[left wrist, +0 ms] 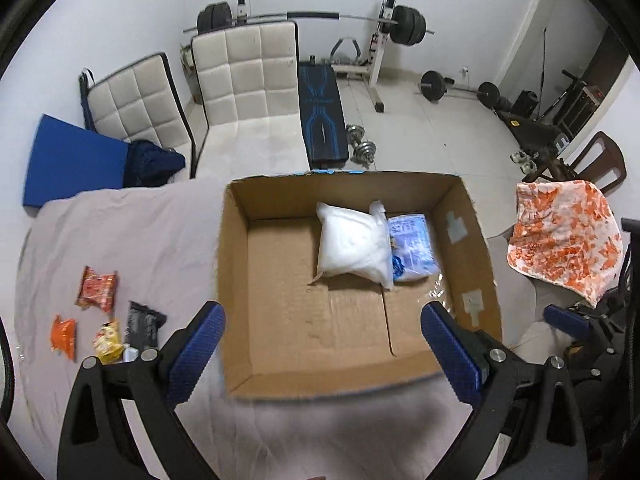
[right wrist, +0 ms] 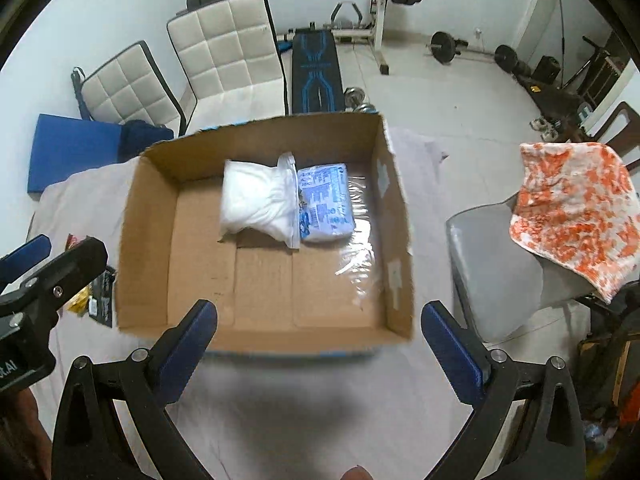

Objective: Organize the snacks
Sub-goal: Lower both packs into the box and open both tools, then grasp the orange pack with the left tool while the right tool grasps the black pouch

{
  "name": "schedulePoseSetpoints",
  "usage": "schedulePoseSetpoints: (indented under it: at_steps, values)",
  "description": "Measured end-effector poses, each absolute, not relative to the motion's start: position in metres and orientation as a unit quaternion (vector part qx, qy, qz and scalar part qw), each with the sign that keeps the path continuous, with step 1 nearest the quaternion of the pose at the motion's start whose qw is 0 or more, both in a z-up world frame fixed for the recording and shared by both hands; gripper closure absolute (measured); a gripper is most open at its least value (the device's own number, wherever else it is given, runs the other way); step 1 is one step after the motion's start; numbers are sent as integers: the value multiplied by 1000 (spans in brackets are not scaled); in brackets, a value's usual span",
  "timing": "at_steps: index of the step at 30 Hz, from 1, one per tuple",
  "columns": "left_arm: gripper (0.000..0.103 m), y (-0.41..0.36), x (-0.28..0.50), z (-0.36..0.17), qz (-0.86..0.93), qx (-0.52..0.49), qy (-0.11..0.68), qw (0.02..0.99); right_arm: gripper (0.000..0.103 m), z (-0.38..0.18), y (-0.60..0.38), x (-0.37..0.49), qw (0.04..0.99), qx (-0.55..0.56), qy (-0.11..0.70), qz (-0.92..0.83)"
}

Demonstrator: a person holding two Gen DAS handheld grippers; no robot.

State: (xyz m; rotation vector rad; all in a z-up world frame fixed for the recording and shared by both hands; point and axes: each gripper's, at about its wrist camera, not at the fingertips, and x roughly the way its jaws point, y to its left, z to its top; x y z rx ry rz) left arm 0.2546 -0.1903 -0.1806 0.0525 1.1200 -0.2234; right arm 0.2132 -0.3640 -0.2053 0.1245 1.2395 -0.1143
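An open cardboard box [left wrist: 234, 280] [right wrist: 148, 240] sits on a table with a pale cloth. Inside, at the far side, lie a white bag [left wrist: 352, 242] [right wrist: 256, 200] and a blue-printed packet [left wrist: 412, 248] [right wrist: 326, 200]. Left of the box lie loose snacks: a red-orange packet [left wrist: 98, 288], a small orange packet [left wrist: 64, 336], a yellow packet [left wrist: 108, 340] and a black packet [left wrist: 144, 324] [right wrist: 102, 298]. My left gripper [left wrist: 320, 348] hovers open over the box's near edge, holding nothing. My right gripper [right wrist: 318, 344] is open and empty above the box's near wall.
Two white padded chairs [left wrist: 240, 80] and a blue pad [left wrist: 68, 160] stand beyond the table. A grey chair [right wrist: 500, 264] with an orange-patterned towel [right wrist: 576, 208] stands to the right. Weights and a barbell rack [left wrist: 384, 36] fill the far floor.
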Motion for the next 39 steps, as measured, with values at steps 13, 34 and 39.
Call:
schedulePoseSetpoints:
  at_steps: [13,34,39]
  values:
    - [3,-183,184,-104,-93,21,487,868,0,-111,-367,127,839,68,538,-50]
    - [3,-152,142,-78,-105,2,492,865,0,-61,-347,97,846,76,526,-42]
    - [3,-108,152,-76,-85,2,491,867,0,-68,-304,114,842,78,533,-19]
